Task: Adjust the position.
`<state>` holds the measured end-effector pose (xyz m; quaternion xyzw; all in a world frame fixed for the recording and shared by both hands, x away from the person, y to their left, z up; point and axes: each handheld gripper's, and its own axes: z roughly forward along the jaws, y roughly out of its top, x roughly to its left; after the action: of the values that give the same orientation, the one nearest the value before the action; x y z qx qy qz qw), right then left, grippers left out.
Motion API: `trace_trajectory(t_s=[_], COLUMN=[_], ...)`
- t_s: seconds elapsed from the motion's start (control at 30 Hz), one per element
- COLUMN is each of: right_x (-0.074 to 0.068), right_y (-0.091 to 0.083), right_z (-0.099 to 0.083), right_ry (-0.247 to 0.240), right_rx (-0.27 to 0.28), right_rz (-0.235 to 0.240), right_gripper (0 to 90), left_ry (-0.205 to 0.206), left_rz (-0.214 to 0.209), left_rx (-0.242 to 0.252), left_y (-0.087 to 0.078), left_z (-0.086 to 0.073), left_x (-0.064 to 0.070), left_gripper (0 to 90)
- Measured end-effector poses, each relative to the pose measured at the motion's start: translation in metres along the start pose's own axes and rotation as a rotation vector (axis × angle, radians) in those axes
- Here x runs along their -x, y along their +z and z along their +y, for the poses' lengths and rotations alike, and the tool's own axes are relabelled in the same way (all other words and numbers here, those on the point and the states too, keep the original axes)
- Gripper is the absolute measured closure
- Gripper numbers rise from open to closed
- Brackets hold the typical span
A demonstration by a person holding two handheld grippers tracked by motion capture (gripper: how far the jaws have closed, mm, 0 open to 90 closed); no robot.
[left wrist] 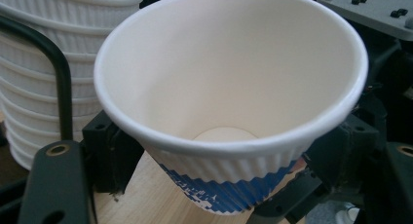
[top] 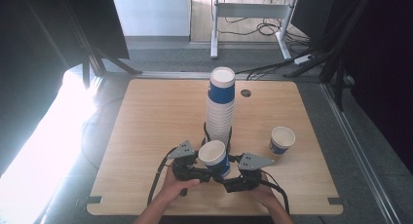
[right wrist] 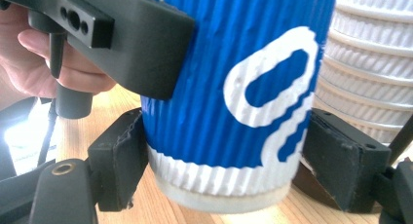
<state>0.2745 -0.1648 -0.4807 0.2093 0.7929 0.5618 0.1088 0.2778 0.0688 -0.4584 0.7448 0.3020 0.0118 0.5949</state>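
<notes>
Both grippers clamp one paper cup [top: 214, 156] just in front of the tall cup stack [top: 220, 109]: left gripper [top: 200, 171] near its rim, right gripper [top: 226, 177] at its base. Judged step: transferring a separated cup; next, one gripper lets go. A lone cup [top: 282, 139] stands right of the stack.

Both forearms are entering from below. The left gripper [top: 203, 171] and right gripper [top: 228, 177] are meeting at centre, jaws clamping inward, hands gripping handles.

Harsh window glare blows out the left floor [top: 34, 151]; close-ups soft.
</notes>
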Motion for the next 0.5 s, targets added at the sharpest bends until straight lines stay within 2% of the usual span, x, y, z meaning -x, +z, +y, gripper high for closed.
trace_trajectory(t_s=[0.37,0.5], right_x=[0.0027,0.0028], right_y=[-0.0052,-0.0084], right_z=[-0.0003,-0.0005], right_ry=[0.002,0.004], right_rx=[-0.012,-0.023], right_rz=[0.0,0.006], right_gripper=[18.4,18.0], left_ry=[0.071,0.121], left_rz=[0.067,0.106], left_rx=[-0.036,-0.061], left_y=[-0.0033,-0.0042], left_z=[0.0031,0.0039], left_x=[0.0042,0.0076], left_gripper=[22.3,22.2])
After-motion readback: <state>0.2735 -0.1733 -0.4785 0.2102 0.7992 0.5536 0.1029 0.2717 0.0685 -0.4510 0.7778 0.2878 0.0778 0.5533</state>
